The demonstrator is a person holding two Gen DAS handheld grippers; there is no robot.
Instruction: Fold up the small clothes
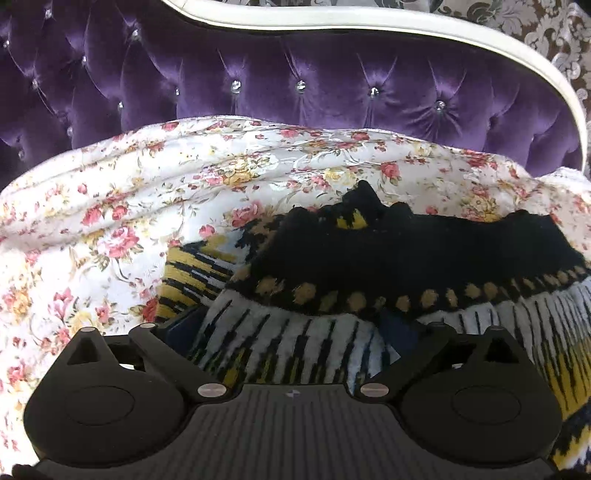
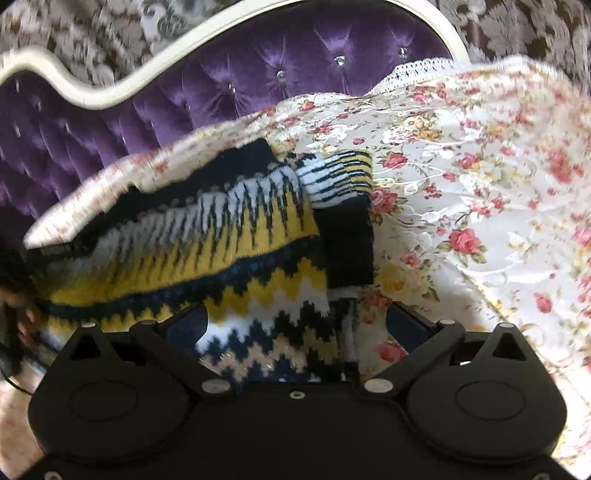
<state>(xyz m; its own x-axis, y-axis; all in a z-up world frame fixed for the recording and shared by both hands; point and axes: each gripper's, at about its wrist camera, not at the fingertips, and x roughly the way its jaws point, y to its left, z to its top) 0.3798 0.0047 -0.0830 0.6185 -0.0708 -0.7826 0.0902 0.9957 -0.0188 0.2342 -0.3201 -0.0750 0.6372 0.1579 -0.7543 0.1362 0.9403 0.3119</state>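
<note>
A small knitted sweater (image 1: 369, 258) in black, white, yellow and navy zigzag bands lies on a floral bedspread (image 1: 110, 206). In the left wrist view its white-and-black band drapes over my left gripper (image 1: 291, 332) and hides the blue fingertips, so the jaws' state does not show. In the right wrist view the sweater (image 2: 229, 240) is lifted and stretched toward the left, a sleeve folded over at its right end. My right gripper (image 2: 291, 332) has sweater fabric between its wide-set jaws, its fingertips mostly hidden.
A purple tufted headboard (image 1: 295, 81) with a cream frame (image 1: 443, 33) rises behind the bed. Patterned wallpaper (image 2: 92, 33) is beyond it. The bedspread (image 2: 480, 184) extends right with a lace edge (image 2: 417, 70). A person's hand (image 2: 22, 317) shows at the far left.
</note>
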